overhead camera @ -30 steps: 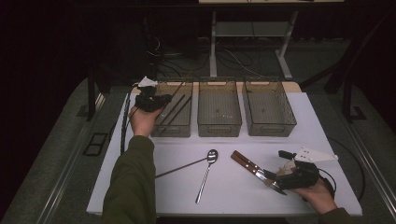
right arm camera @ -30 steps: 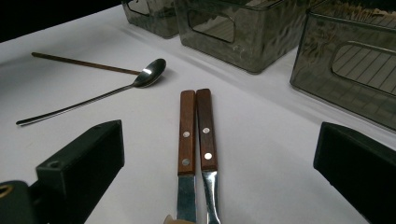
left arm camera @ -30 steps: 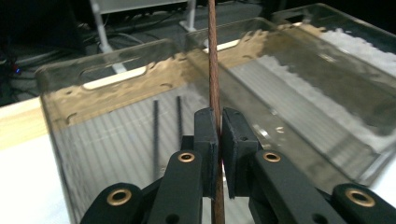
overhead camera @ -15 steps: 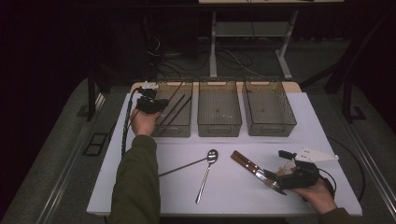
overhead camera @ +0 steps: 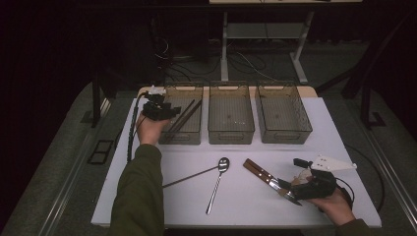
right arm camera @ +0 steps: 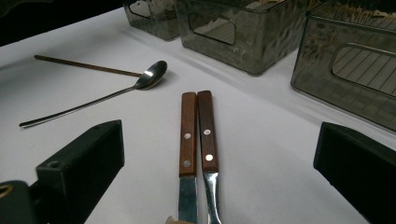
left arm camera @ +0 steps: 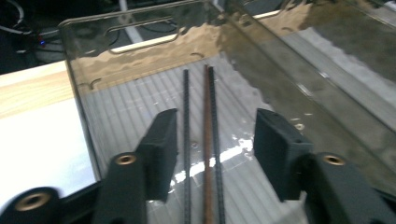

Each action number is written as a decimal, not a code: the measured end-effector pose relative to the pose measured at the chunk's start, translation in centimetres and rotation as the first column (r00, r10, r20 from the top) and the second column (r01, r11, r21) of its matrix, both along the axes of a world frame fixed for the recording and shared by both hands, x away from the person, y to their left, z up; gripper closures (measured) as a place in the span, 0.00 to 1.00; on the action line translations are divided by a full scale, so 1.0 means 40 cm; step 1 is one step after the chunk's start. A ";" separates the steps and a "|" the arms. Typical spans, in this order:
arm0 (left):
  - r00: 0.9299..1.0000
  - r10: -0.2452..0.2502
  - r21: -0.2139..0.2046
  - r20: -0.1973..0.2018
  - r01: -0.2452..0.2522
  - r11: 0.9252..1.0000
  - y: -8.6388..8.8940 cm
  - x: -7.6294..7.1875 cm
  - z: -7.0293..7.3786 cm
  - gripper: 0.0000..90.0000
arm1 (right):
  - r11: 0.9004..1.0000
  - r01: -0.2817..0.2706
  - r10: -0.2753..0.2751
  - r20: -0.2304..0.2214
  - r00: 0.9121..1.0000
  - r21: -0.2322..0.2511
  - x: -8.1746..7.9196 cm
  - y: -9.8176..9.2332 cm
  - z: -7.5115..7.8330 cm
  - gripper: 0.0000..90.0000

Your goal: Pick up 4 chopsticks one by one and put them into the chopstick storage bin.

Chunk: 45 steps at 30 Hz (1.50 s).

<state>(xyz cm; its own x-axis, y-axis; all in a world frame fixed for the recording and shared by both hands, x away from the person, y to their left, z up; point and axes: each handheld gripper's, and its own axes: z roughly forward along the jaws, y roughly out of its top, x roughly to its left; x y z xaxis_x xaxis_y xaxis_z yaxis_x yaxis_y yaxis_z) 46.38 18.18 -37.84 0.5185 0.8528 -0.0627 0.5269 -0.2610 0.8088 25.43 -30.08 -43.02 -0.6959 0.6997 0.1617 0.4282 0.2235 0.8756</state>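
Note:
My left gripper [overhead camera: 158, 109] hovers over the near-left corner of the left bin [overhead camera: 181, 135]. Its jaws have just been opening and now stand apart [left arm camera: 215, 135]. Three thin chopsticks [left arm camera: 208, 140] lie on the bin floor below the gap, and neither pad touches them. In the high view these chopsticks [overhead camera: 186, 114] slant across the bin. My right gripper [overhead camera: 294, 186] rests at the table's front right, wide open [right arm camera: 217, 140]. Two wooden-handled knives [right arm camera: 196, 130] lie side by side on the table between its jaws, ungripped, and they also appear in the high view [overhead camera: 263, 176].
A spoon [overhead camera: 218, 181] and one loose chopstick [overhead camera: 189, 177] lie at the front middle of the white table [overhead camera: 162, 206]. The middle bin [overhead camera: 231, 129] and the right bin [overhead camera: 284, 130] stand in a row behind. A black cable [overhead camera: 132, 128] trails from the left gripper.
The left hand has shifted only slightly at the left bin's corner. The right hand, knives, spoon and loose chopstick have stayed where they were.

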 end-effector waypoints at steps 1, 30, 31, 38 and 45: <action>1.000 -0.013 -0.005 0.004 0.013 1.000 0.000 -0.006 0.003 0.49 | 1.000 0.001 -0.001 -0.001 1.000 0.000 0.000 0.000 0.000 0.02; 0.944 -0.330 -0.041 0.018 0.331 0.943 -0.038 -0.290 -0.019 0.20 | 0.999 -0.046 0.046 -0.017 0.999 0.008 0.013 0.002 -0.009 0.02; 0.941 -0.338 -0.031 0.013 0.339 0.940 -0.038 -0.297 -0.025 0.20 | 0.999 -0.053 0.053 -0.022 0.998 0.010 0.014 0.003 -0.010 0.02; 0.934 -0.357 -0.005 0.008 0.357 0.934 -0.037 -0.343 -0.051 0.21 | 0.997 -0.079 0.080 -0.040 0.996 0.024 0.021 0.005 -0.014 0.02; 0.920 -0.391 0.018 -0.011 0.391 0.920 -0.034 -0.386 -0.080 0.27 | 0.997 -0.065 0.066 -0.038 0.997 0.034 0.014 0.006 -0.014 0.02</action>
